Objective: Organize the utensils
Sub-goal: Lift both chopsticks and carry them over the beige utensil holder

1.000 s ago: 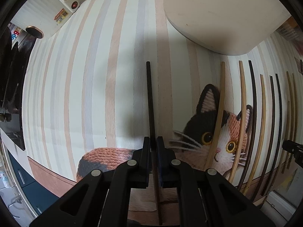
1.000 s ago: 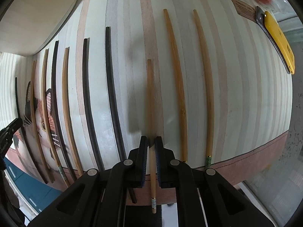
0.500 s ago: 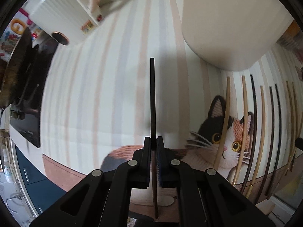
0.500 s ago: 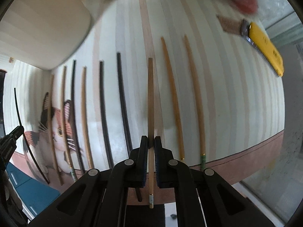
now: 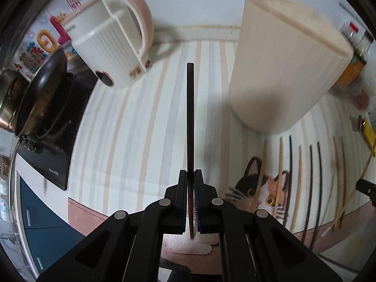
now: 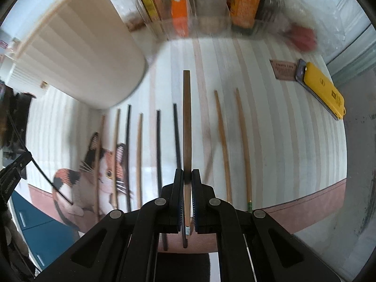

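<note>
A black chopstick [image 5: 190, 117] is clamped in the left gripper [image 5: 190, 181], a brown chopstick [image 6: 186, 122] in the right gripper [image 6: 187, 178]. Both are held clear of the mat [image 6: 282, 141], probably for the blurred beige holder [image 5: 282, 65].

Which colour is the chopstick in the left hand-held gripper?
Black, seen best in the left wrist view.

Black chopstick [image 5: 190, 117], brown chopstick [image 6: 186, 122], pastel-striped mat [image 5: 141, 129].

- Right tongs [image 6: 187, 178] clamped on a brown chopstick [image 6: 186, 122], held above the striped mat [image 6: 282, 141].
- Row of dark and wooden chopsticks [image 6: 158, 152] on the mat.
- Beige holder [image 6: 82, 54] upper left; yellow case [image 6: 325, 91] right.
</note>
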A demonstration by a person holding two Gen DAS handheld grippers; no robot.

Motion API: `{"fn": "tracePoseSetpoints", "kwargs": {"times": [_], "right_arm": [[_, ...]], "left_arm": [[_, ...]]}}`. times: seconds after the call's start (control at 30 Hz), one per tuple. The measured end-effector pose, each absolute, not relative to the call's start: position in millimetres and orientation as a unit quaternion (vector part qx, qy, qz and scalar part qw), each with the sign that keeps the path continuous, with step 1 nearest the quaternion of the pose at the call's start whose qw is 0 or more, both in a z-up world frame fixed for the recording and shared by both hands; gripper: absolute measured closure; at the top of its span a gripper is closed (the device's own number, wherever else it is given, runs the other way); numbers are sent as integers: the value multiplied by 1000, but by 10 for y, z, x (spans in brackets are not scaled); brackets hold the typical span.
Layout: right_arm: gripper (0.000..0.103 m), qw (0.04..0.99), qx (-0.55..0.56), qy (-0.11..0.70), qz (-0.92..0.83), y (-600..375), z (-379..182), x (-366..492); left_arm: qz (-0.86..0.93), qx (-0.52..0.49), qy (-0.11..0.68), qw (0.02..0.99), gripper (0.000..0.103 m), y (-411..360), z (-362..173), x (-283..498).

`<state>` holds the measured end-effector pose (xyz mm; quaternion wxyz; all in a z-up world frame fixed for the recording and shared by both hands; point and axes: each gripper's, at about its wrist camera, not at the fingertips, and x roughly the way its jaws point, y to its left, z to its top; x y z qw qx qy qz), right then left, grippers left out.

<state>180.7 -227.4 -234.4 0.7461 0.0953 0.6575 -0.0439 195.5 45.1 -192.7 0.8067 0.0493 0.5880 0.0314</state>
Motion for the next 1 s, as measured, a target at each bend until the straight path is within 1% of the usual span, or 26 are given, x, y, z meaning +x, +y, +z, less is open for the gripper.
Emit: {"fn": "tracePoseSetpoints", "kwargs": {"times": [0.1,0.3,0.6,1.0], "right_arm": [[96,755,112,646,-28,-2283,-2197,1848],[96,773,118,622,-15,-2235,-2093,1979],[96,810,120,575,7,-2198,-1620,2050],[96,848,97,519,54,-1926,-734,2459]], "left_arm": [[34,45,572,819,100,428,-1764,1988],[40,31,545,837,100,452,-1524,2007],[39,7,497,867,101,483,-1026,2024],[9,-34,427,904,101,525,15,2183]]}}
